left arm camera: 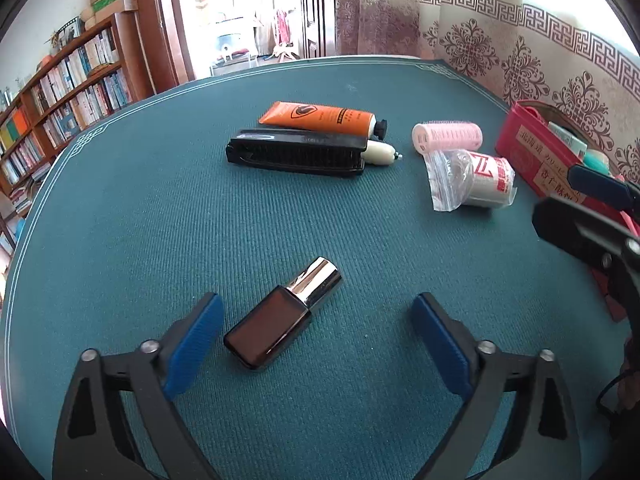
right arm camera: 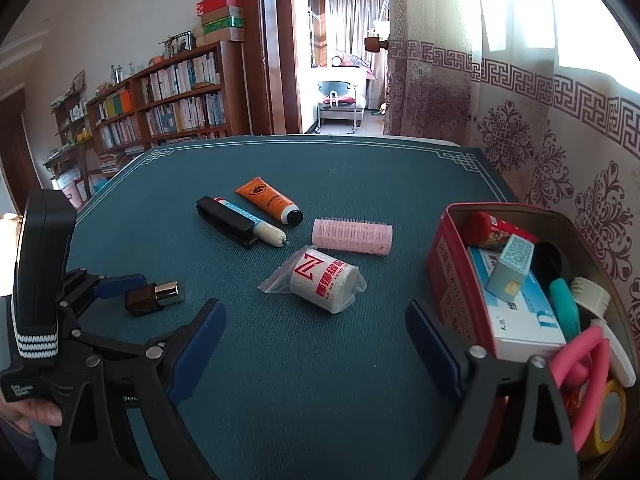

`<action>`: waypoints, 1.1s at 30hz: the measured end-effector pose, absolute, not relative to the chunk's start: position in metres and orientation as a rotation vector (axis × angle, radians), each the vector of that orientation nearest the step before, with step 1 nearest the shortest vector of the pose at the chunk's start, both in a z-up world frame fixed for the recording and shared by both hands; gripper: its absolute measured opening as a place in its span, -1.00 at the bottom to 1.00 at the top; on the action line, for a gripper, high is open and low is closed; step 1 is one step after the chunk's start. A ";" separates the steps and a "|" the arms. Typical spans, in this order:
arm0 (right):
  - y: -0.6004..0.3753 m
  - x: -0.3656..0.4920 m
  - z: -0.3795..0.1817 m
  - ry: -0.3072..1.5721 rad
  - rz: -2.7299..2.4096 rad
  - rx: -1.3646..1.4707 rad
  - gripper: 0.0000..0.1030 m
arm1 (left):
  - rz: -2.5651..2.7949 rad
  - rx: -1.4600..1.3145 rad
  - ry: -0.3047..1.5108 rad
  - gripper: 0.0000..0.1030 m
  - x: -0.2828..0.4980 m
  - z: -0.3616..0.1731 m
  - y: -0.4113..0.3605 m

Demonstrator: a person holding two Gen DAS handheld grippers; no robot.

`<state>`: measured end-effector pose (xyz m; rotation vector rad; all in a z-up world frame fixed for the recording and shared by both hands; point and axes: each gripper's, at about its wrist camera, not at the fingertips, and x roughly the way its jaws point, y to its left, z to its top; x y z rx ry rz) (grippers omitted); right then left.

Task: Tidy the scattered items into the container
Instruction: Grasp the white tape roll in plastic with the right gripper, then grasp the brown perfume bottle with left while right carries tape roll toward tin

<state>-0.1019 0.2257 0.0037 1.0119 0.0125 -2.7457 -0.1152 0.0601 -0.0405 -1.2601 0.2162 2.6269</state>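
Both wrist views look down close across the counter [left arm camera: 120,240] toward the far bookshelf [right arm camera: 168,96], sharing its scattered middle.

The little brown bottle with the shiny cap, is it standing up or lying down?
Lying down. The brown bottle rests flat on its side on the green table, its shiny cap pointing away, between the open left gripper's fingers, untouched.

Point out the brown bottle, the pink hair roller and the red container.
brown bottle [left arm camera: 267,334], left wrist view, on its dark glass body.
pink hair roller [right arm camera: 352,236], right wrist view, on the middle of its ribbed side.
red container [right arm camera: 450,280], right wrist view, on its near red wall.
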 end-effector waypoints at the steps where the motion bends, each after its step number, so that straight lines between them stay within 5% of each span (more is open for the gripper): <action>1: 0.225 -0.108 0.002 -0.006 -2.750 1.032 0.79 | 2.625 -1.259 0.194 1.00 -0.116 -0.040 0.058; 12: 0.217 -0.160 -0.016 -0.066 -2.742 1.243 0.43 | 2.630 -1.262 0.202 1.00 -0.114 -0.041 0.057; 17: 0.209 -0.161 -0.026 -0.024 -2.760 1.279 0.09 | 2.631 -1.261 0.202 1.00 -0.115 -0.041 0.057; 23: 0.207 -0.142 -0.016 -0.036 -2.766 1.206 0.00 | 2.638 -1.258 0.200 1.00 -0.114 -0.041 0.057; 25: 0.205 -0.128 -0.005 -0.023 -2.793 1.134 0.00 | 2.636 -1.241 0.200 0.88 -0.113 -0.040 0.058; 28: 0.206 -0.107 0.014 -0.016 -2.832 1.016 0.00 | 2.632 -1.197 0.206 0.45 -0.109 -0.036 0.061; 32: 0.217 -0.079 0.036 -0.058 -2.889 0.895 0.00 | 2.620 -1.165 0.159 -0.59 -0.107 -0.032 0.058; 33: 0.221 -0.073 0.041 -0.075 -2.902 0.868 0.00 | 2.611 -1.165 0.126 -0.58 -0.108 -0.032 0.055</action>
